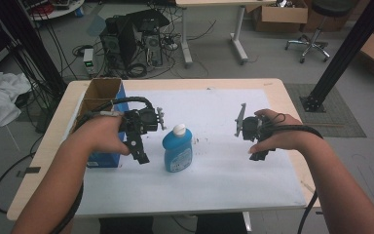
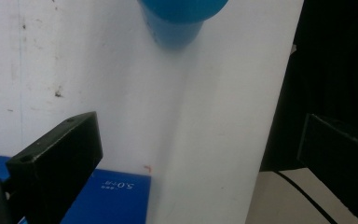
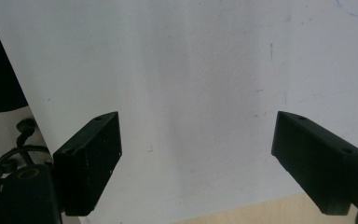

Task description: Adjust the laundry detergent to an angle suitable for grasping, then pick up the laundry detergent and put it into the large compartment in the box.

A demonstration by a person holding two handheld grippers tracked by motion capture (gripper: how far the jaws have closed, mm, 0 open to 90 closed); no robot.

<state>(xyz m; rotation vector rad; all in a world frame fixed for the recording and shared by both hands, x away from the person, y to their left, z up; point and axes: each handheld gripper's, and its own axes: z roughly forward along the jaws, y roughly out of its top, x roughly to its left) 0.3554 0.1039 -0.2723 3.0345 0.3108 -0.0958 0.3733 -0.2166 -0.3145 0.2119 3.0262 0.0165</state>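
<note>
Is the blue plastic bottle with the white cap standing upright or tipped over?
Upright: the blue plastic bottle stands on its base on the white mat, white cap on top.

blue bottle [image 2: 182, 18] is cut off by the top edge in the left gripper view; only its blurred lower part is seen. blue box [image 1: 108, 157] is largely hidden behind the left hand [image 1: 100, 134] in the high view. print on the box [image 2: 116, 185] is too blurred to be read.
</note>
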